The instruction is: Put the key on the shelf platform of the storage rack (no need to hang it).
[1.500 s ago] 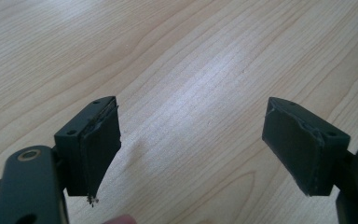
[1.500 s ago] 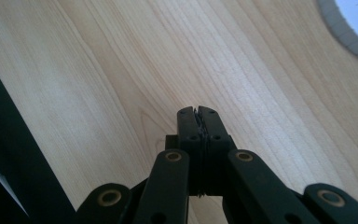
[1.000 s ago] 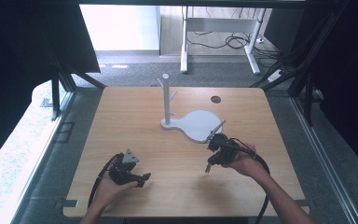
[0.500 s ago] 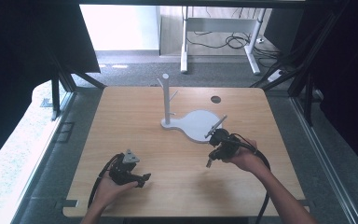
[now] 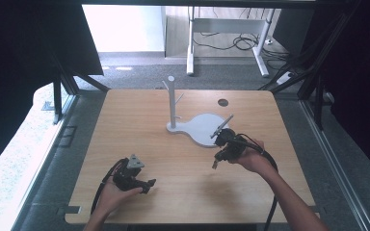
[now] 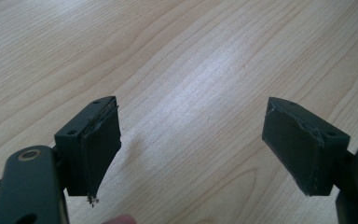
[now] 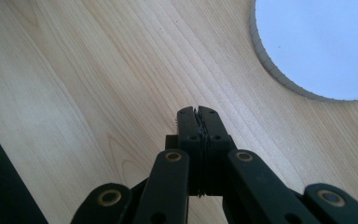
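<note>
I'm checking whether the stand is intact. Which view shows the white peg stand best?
The high view: it shows the whole white peg stand, upright post, side pegs and flat rounded base, on the wooden table. The right gripper view catches just a curved edge of its base. The left gripper view looks at bare tabletop.

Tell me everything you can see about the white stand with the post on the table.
The white stand with an upright post sits on the far middle of the light wooden table. It looks like matte plastic or painted wood. A round post rises from the narrow end of a flat teardrop-shaped base, with short pegs angling upward near its top. Nothing hangs on it. The right tongs, shut, are close to the base's near edge.
</note>
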`<state>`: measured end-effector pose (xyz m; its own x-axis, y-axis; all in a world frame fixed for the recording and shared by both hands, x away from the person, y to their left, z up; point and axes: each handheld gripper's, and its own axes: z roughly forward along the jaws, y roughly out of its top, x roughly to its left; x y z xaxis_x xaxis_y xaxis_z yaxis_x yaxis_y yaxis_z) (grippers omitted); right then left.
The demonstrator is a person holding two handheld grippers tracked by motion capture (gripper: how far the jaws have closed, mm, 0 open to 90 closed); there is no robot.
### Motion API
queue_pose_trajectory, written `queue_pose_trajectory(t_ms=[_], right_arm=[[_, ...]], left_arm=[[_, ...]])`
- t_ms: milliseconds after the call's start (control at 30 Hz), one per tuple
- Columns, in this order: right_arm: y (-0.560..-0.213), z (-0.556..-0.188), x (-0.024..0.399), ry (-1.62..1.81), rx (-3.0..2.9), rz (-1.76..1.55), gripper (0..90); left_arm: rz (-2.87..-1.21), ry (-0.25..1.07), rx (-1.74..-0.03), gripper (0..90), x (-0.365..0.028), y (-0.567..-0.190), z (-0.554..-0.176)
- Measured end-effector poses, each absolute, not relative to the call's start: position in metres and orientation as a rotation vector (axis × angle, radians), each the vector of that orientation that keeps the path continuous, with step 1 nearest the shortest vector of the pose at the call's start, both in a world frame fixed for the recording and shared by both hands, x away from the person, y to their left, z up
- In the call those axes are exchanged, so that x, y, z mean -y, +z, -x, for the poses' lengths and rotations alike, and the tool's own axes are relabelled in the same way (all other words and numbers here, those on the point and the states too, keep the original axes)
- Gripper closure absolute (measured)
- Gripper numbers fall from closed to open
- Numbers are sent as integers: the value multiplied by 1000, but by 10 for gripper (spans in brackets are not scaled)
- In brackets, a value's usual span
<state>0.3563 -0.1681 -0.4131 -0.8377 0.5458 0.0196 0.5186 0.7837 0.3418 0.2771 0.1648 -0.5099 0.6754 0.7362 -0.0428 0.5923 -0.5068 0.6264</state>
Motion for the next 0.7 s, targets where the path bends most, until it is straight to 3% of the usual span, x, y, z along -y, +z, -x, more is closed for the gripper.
queue_pose_trajectory(t_ms=[700], right_arm=[[-413, -379, 162, 528, -2870, -904, 893]], left_arm=[[-2272, 302, -1028, 196, -166, -511, -278]])
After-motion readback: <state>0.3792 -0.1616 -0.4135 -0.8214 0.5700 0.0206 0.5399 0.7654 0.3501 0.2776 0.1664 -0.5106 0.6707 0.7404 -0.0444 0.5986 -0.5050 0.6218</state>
